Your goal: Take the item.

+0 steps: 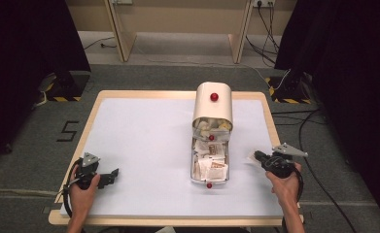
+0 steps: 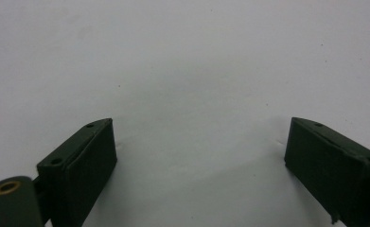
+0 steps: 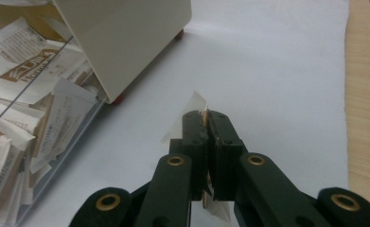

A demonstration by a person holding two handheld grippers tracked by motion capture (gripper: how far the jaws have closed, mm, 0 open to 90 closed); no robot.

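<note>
Overhead, a wooden desk [image 1: 270,127] covered by a white sheet runs across the middle of the frame, a person's forearms entering from the bottom edge. Right of centre stands a cream box [image 1: 213,104] with a red knob on top, its clear drawer [image 1: 210,167] pulled toward the viewer, likely so the paper packets [image 1: 211,165] heaped inside can be reached.

At lower right of the high view, the right tongs [image 1: 257,158] sit just beside the drawer, pointing toward it. In the right gripper view these tongs [image 3: 206,124] are closed tight on one thin white sachet [image 3: 194,106], whose corners poke out above and below the pinch; it looks freshly lifted and is held clear of the sheet.

At lower left, the left tongs [image 1: 111,175] rest well apart from the box, seemingly idle. In the left gripper view they [image 2: 199,156] stand wide open over bare white sheet, holding nothing.

Print on the packets is too blurred to read. The box hides the drawer's far end, and the sachet's middle is covered by the tongs.
</note>
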